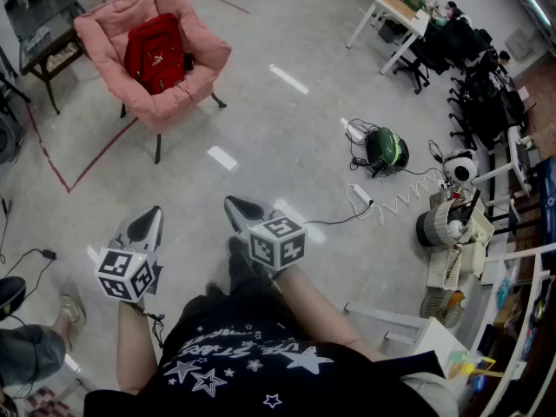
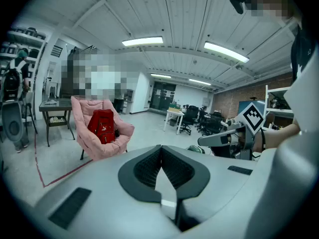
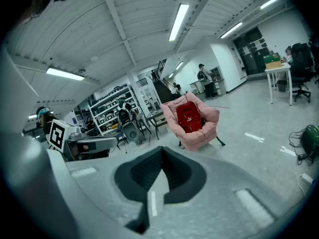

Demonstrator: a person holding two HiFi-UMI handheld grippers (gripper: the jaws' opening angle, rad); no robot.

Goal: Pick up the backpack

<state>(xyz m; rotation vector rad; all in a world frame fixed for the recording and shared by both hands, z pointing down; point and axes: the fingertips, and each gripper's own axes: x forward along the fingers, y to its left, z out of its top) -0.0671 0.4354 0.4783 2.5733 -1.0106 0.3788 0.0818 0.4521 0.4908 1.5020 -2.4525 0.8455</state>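
Grey floor (image 1: 287,137), red backpack (image 1: 156,52) partly inside pink armchair (image 1: 102,31)

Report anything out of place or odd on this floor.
The red backpack sits tidily in the pink chair. The only oddity: a white power strip, a coiled white cable and a green-black device lie loose on the floor, a likely trip hazard.

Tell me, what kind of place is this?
Probably an open-plan lab or workshop office: white desks with black office chairs, stocked shelving, and cables strewn across a bare concrete floor.
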